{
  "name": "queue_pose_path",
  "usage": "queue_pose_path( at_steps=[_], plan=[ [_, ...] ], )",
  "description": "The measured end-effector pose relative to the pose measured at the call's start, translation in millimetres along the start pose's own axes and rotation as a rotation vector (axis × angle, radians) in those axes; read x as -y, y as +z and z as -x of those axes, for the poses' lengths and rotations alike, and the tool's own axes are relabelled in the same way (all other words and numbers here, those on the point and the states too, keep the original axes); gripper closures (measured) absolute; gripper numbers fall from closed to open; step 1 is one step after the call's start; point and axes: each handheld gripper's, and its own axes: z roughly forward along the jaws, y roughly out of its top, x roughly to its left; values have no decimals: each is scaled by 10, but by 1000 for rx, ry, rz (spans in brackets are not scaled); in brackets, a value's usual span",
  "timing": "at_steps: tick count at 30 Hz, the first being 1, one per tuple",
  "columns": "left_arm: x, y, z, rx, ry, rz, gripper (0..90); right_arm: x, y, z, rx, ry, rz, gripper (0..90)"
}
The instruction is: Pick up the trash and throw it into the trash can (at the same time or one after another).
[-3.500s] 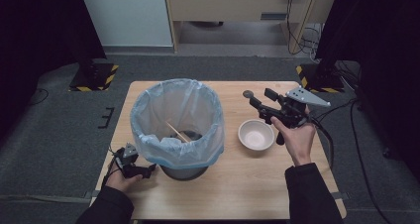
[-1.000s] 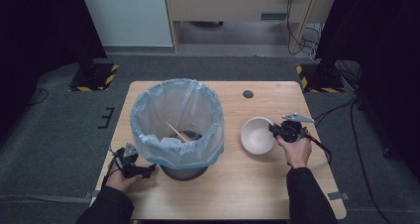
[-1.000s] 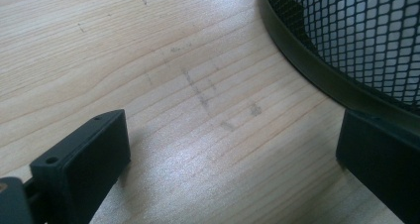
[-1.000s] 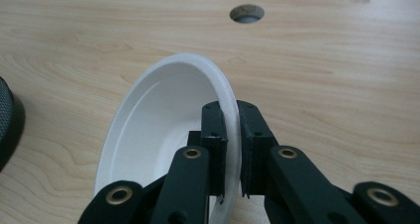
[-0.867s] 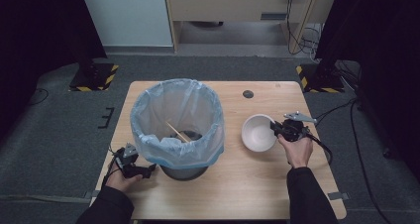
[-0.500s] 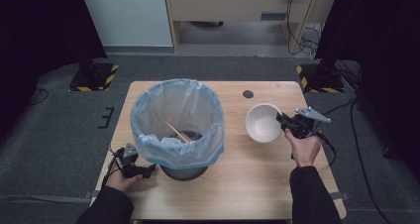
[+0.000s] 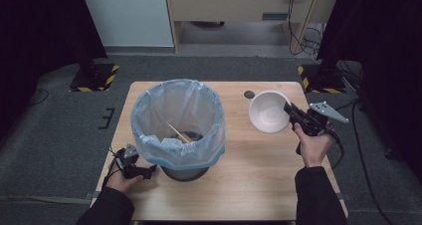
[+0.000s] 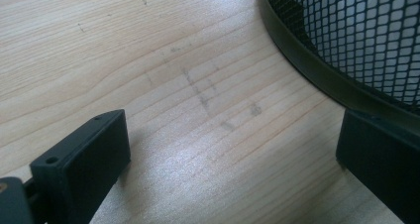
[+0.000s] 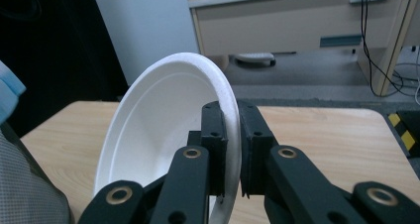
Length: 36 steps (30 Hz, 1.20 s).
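Jaws of our right gripper (image 9: 229,149) are pinched on the rim of the white bowl (image 7: 268,111), one pad inside the wall and one outside, and the bowl hangs tilted on edge with its hollow turned toward the bin (image 7: 178,123). We hold it off the table (image 7: 249,185), to the right of the bin and well apart from its blue liner (image 7: 149,113), so bare wood lies open between bowl and bin. A small dark disc (image 7: 249,94) lies on the table just beside the bowl, on the far side, near the table's far edge. Inside the bin, wooden sticks (image 7: 177,133) lean against the liner. Our left gripper (image 8: 223,149) rests low on the table at the bin's near left, jaws spread wide with nothing between them; one jaw sits just beside the bin's black base band (image 8: 307,70), though we cannot tell whether it touches. Bare wood stretches from the bin to the near edge.
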Motion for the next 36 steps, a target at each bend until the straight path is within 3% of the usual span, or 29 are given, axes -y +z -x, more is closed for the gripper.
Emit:
queue_pose_path(
  at_steps=[36],
  plan=[
    [0, 0, 0, 0, 0, 0, 0, -577, -538, -356, -123, -7, 274, 837]
  ],
)
